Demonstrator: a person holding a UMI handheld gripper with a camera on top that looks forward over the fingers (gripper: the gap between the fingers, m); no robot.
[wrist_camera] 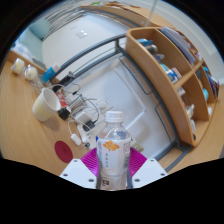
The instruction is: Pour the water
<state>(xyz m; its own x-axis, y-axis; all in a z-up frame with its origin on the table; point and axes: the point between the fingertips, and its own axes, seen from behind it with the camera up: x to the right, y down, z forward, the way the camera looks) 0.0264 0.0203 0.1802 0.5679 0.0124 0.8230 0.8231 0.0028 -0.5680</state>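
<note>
One bottle [114, 150] fills the space between the two fingers of the gripper [114, 170], its base down among the pink pads [90, 161] and its white cap pointing up and away from the camera. The long axis runs upright, roughly in line with the fingers' forward direction as seen here. Both pads sit tight against the label on either side with no gap showing, so I judge the claw narrow and clamped on the bottle. The bottle is clear plastic with an orange-and-white label; through the upper part it looks pale, and how much water it holds cannot be told. The cap appears to be on.

Ahead and to the left of the bottle, on the wooden table [25, 120], stands a cream cup [46, 104], upright with its mouth open upward; its inside is not visible, so its contents are unknown. It lies well apart from the bottle. That is the relation the pour turns on: the bottle must travel forward and left, then tip its neck toward that mouth. If the cap is indeed closed, it would have to come off first.

Beside the cup lie some small dark items, too small to name. A pink disc [64, 151] lies on the table just left of the fingers. A wooden shelf [165, 75] with blue items stands off to the right.
</note>
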